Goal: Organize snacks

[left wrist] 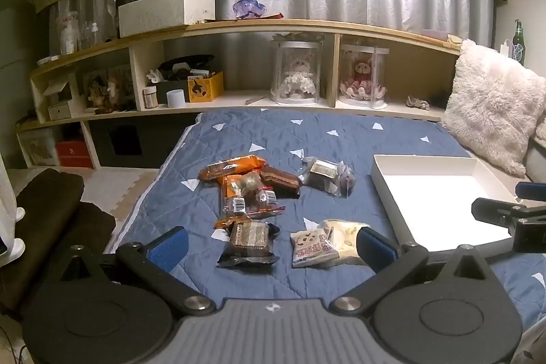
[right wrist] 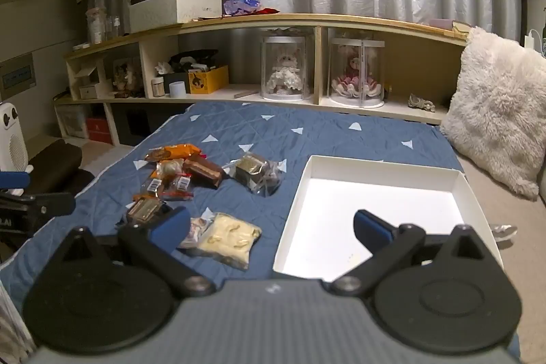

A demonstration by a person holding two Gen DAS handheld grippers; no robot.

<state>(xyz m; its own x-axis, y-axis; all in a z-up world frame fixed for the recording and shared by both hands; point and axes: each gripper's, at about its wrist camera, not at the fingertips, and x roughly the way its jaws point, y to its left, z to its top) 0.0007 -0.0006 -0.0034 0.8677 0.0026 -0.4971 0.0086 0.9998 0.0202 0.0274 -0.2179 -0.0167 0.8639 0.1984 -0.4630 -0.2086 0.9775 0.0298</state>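
Both the left gripper (left wrist: 273, 244) and right gripper (right wrist: 271, 226) hang spread and empty over the quilt (left wrist: 273, 139), the snacks (left wrist: 250, 190) scattered left of the bare white tray (right wrist: 297, 193): light, crinkly, slippery packets, probably crushable, best pinched at a sealed edge, labels too blurred to read.

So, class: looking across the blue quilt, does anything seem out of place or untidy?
Yes. The wrapped snacks lie scattered and partly heaped on the blue quilted bedspread, some overlapping, while the white rectangular tray beside them holds nothing. Nothing looks spilled or torn. Both tools, left and right, are open.
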